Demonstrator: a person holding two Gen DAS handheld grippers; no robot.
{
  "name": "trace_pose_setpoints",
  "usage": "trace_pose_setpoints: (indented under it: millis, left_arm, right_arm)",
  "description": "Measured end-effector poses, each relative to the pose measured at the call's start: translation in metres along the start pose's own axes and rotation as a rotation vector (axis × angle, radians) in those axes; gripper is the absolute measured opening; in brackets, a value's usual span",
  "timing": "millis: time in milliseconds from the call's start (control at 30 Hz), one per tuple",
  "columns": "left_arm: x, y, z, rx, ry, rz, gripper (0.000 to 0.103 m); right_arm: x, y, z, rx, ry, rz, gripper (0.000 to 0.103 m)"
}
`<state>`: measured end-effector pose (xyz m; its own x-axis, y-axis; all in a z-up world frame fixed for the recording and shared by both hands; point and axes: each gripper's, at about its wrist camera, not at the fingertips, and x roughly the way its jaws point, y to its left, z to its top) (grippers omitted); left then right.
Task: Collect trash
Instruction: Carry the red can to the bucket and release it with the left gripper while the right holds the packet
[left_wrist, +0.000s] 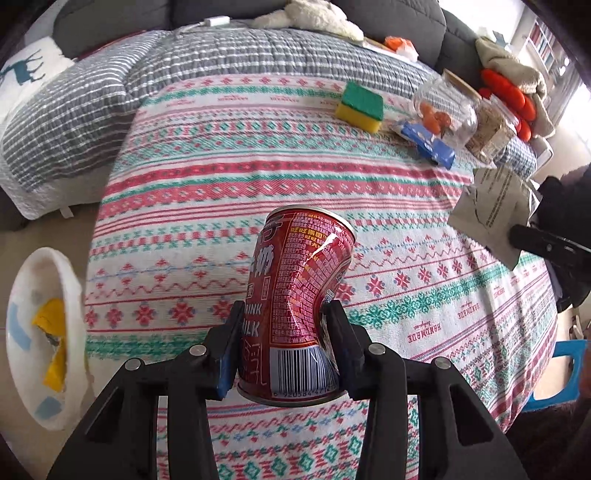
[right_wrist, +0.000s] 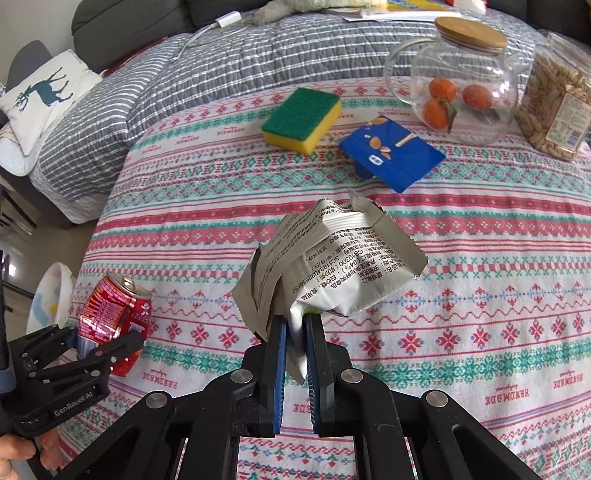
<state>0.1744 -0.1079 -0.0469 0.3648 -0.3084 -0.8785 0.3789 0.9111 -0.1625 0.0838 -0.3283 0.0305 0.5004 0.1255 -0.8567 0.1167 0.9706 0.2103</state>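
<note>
A dented red drink can (left_wrist: 299, 295) sits between the pads of my left gripper (left_wrist: 285, 306), which is shut on its crushed middle. In the right wrist view the same can (right_wrist: 110, 314) leans near the table's left edge in the left gripper (right_wrist: 101, 338); I cannot tell whether it touches the cloth. My right gripper (right_wrist: 296, 321) is shut on a crumpled silver snack wrapper (right_wrist: 340, 266), held above the patterned tablecloth (right_wrist: 480, 295). The left wrist view shows that wrapper (left_wrist: 491, 206) at the far right, with a black fingertip (left_wrist: 524, 232) on it.
A white bin (left_wrist: 40, 321) holding yellow and blue scraps stands on the floor left of the table. At the back of the table lie a green-yellow sponge (right_wrist: 301, 120), a blue packet (right_wrist: 391, 155), a glass jar of oranges (right_wrist: 454, 81) and a jar of seeds (right_wrist: 554, 103). A quilt-covered sofa lies behind.
</note>
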Motion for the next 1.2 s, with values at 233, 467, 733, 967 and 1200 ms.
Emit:
trace_pose_setpoints:
  millis: [233, 467, 733, 967, 1200]
  left_arm:
    - [-0.034, 0.052, -0.008, -0.093, -0.048, 0.054, 0.046]
    - [-0.066, 0.126, -0.029, -0.225, -0.077, 0.126, 0.046]
    - [-0.066, 0.205, -0.047, -0.378, -0.05, 0.217, 0.046]
    - [-0.066, 0.243, -0.056, -0.466, -0.066, 0.238, 0.053]
    - [-0.083, 0.251, -0.069, -0.5, -0.093, 0.316, 0.087]
  right_arm:
    - [0.003, 0.037, 0.002, -0.051, -0.004, 0.039, 0.009]
    - [0.016, 0.085, 0.003, -0.112, 0.01, 0.084, 0.008]
    - [0.035, 0.135, 0.003, -0.157, 0.029, 0.142, 0.008]
    - [0.049, 0.165, 0.001, -0.199, 0.039, 0.162, 0.008]
    - [0.058, 0.194, -0.001, -0.228, 0.043, 0.2, 0.009]
